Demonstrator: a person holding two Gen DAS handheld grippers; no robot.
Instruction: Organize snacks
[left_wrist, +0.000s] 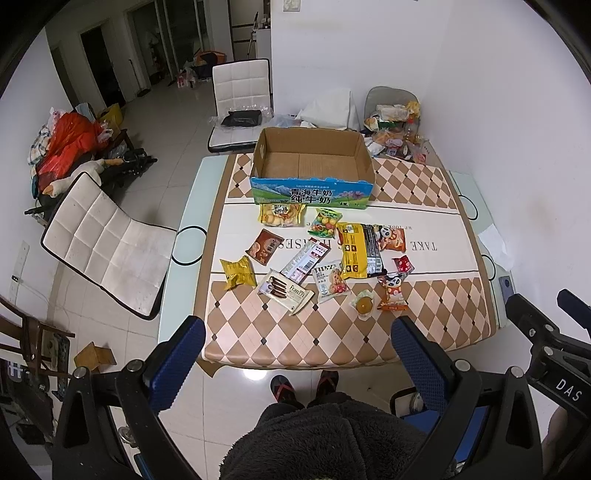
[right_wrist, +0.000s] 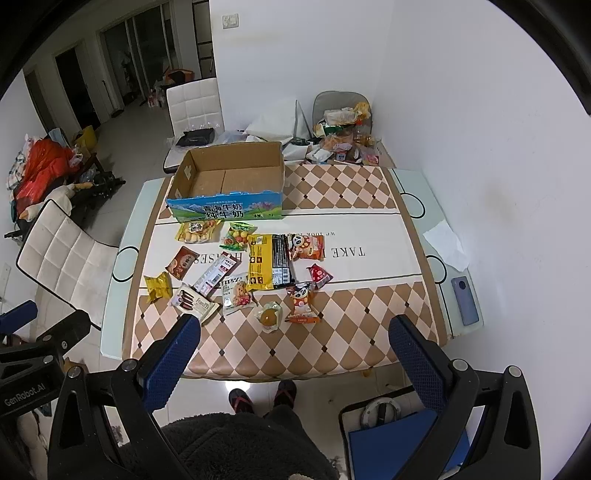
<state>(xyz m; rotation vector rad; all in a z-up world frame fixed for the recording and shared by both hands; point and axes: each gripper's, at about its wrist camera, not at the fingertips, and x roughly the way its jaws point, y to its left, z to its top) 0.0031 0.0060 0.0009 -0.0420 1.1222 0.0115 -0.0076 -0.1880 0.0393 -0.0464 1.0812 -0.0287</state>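
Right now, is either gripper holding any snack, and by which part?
Nothing is held: left gripper and right gripper hang open above the table, snacks untouched.

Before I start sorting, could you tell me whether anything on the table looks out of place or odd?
Nothing is spilled or damaged. The snack packets lie scattered at all angles before the empty blue-fronted cardboard box, and a crumpled white paper sheet overhangs the checked table edge by the wall.

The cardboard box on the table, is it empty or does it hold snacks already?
Empty: the cardboard box shows only its bare brown bottom, and the snack packets lie outside on the table.
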